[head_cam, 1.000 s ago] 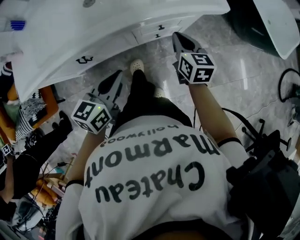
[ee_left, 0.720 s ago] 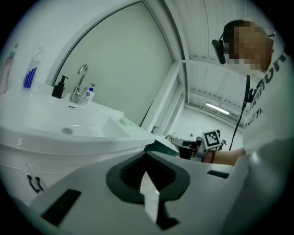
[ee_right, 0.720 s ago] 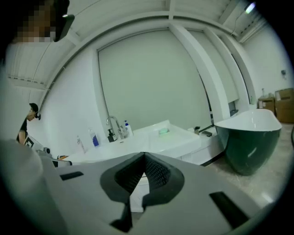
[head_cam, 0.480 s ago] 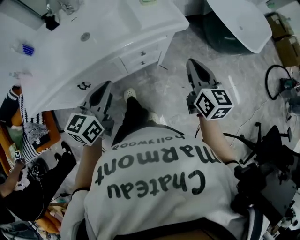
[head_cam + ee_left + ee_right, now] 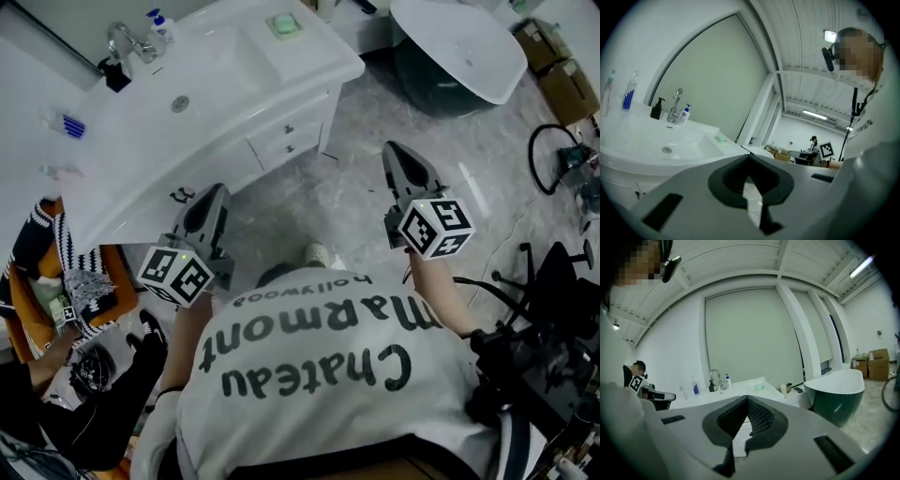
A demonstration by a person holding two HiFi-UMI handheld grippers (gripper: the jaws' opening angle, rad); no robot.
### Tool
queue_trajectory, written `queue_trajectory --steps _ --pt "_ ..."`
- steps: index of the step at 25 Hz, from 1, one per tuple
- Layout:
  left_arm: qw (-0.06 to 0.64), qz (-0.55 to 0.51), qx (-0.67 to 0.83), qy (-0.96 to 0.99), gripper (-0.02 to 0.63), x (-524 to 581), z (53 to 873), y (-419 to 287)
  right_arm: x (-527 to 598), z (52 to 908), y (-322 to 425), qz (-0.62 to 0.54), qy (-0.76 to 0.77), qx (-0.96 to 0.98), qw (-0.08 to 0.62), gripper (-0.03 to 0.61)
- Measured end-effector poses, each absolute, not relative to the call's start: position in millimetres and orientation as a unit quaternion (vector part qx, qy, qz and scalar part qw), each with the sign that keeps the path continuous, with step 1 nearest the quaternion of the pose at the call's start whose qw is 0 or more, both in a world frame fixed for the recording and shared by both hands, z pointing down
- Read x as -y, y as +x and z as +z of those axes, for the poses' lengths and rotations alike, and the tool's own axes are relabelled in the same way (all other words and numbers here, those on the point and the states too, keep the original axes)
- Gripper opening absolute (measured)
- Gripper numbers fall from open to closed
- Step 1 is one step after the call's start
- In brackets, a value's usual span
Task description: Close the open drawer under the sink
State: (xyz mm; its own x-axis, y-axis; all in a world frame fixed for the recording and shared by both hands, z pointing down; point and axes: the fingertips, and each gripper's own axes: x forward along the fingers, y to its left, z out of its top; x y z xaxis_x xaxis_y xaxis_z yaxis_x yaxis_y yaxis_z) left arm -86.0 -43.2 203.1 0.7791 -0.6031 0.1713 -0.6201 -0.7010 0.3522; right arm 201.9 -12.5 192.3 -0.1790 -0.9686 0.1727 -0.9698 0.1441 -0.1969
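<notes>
Drawer (image 5: 284,141) under the sink (image 5: 225,66) looks flush, job seemingly done, so I hold left gripper (image 5: 213,191) and right gripper (image 5: 393,149) clear, both jaws pressed together, empty.

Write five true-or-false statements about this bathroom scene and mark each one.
1. Both claws are empty. True: the left claw and the right claw are shut on nothing.
2. One drawer hangs wide open. False: the drawer fronts on the vanity look flush.
3. The green soap lies on the floor. False: it lies on the vanity top.
4. The bathtub is dark outside and white inside. True.
5. The right claw touches a drawer knob. False: it is held clear of the vanity.
</notes>
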Motion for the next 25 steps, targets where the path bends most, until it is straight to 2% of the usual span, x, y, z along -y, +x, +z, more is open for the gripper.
queue_trajectory --steps 25 --pt "0.185 0.021 0.292 0.938 0.008 33 188 -151 -18 169 137 0.109 0.679 0.725 0.017 0.011"
